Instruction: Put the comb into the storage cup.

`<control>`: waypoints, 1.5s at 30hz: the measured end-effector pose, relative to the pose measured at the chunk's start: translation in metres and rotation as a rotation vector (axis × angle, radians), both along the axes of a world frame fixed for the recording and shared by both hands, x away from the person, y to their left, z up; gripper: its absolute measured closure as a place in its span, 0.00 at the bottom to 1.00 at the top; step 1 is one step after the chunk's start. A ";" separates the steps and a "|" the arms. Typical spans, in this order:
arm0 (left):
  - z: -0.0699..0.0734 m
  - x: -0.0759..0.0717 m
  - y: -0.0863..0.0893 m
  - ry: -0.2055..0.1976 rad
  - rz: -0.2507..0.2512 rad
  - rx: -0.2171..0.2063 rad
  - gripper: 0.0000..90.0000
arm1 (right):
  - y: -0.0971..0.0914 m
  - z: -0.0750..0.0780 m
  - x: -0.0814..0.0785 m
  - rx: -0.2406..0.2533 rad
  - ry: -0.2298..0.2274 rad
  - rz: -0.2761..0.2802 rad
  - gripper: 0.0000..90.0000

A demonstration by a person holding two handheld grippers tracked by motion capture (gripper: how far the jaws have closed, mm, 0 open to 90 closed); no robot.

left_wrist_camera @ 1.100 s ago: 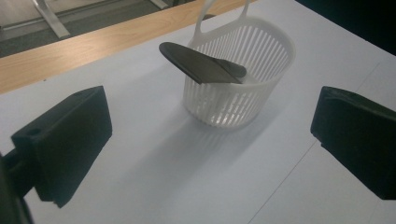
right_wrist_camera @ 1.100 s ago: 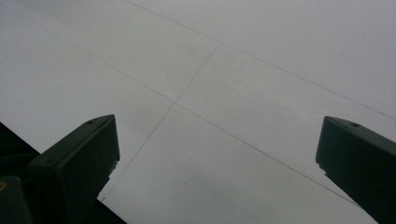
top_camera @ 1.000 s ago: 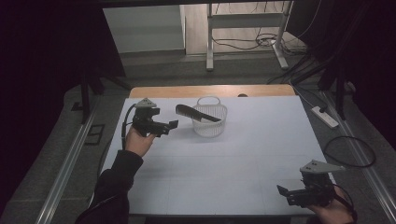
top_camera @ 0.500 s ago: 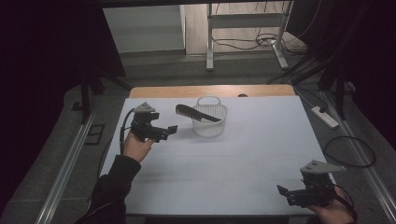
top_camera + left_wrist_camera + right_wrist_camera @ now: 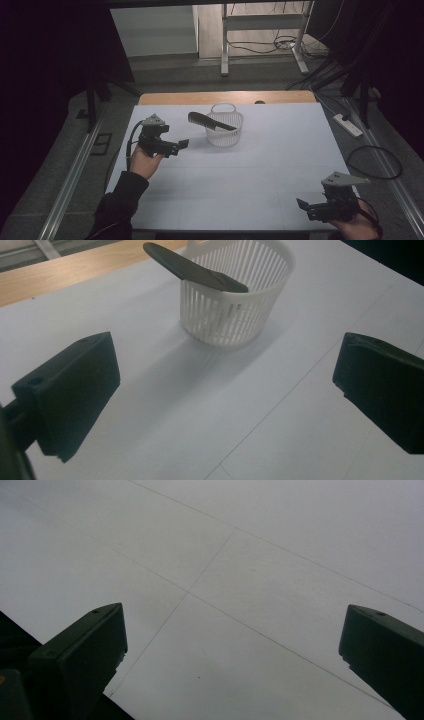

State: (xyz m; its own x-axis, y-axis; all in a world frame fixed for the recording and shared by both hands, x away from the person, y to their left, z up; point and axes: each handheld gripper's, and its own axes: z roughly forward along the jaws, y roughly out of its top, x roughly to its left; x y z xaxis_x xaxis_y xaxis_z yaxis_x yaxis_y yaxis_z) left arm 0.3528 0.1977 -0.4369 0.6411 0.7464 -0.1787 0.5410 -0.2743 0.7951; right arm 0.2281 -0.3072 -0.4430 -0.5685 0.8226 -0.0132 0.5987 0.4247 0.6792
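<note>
Between the earlier high views and now, the left gripper [image 5: 181, 145] has slid down and slightly leftward in the frame, drawing away from the white basket [image 5: 225, 131], while the right gripper [image 5: 304, 206] has stayed at the lower right. The dark comb [image 5: 210, 121] lies tilted across the basket's rim, one end inside and the other poking out toward the upper left; in the left gripper view the comb [image 5: 192, 271] and basket [image 5: 235, 300] sit at the top centre, well apart from the gripper. Both grippers have their jaws spread wide and hold nothing, the right one over bare white table [image 5: 250, 580]. The likely risk is the comb's perch: a nudge to the light basket or the overhanging end could tip it out.
</note>
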 end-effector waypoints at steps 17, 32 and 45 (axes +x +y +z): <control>-0.003 -0.017 0.003 0.012 -0.001 -0.006 0.00 | 0.000 0.000 0.000 0.000 -0.001 0.000 0.00; -0.003 -0.034 0.007 0.013 0.003 0.017 0.00 | 0.001 0.000 0.000 -0.004 0.001 0.004 0.00; -0.001 -0.054 0.016 0.007 0.015 0.015 0.00 | 0.001 0.000 0.000 -0.005 -0.001 0.003 0.00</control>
